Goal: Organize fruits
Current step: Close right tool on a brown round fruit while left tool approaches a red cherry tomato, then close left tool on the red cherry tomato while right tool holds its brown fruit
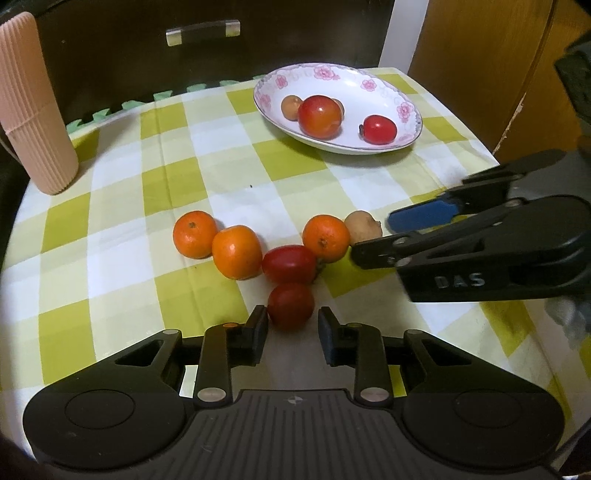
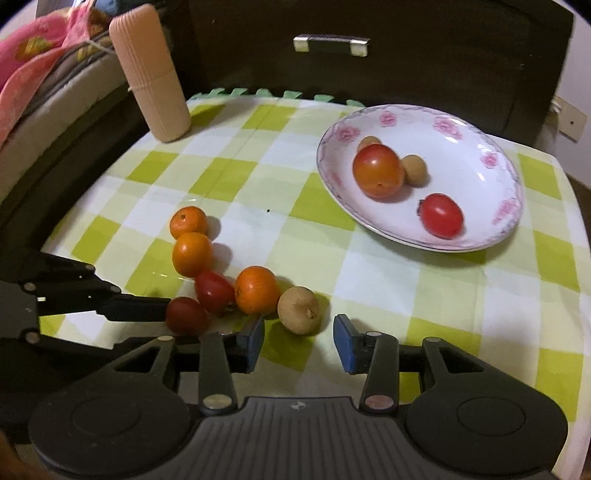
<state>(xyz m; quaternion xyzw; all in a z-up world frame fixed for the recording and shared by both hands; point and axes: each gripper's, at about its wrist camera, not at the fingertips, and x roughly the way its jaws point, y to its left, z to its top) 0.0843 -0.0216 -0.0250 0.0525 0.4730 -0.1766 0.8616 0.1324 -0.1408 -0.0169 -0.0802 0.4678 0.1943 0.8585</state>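
Note:
A small red tomato [image 1: 290,305] lies on the checked cloth between the fingers of my open left gripper [image 1: 292,325], which has not closed on it. Just beyond sit another red tomato [image 1: 290,264] and three oranges [image 1: 237,252]. My right gripper [image 2: 298,332] is open, with a brown round fruit [image 2: 298,310] just ahead of its blue pads. It enters the left wrist view from the right as the right gripper [image 1: 380,236]. The flowered white plate [image 2: 461,155] at the back right holds a large tomato [image 2: 377,170], a small tomato [image 2: 442,215] and two brown fruits.
A tall pink ribbed container [image 1: 33,110] stands at the cloth's back left corner. A dark drawer front with a handle [image 1: 202,32] rises behind the table. The table's edge drops off right of the plate. Pink fabric [image 2: 33,48] lies beyond the left edge.

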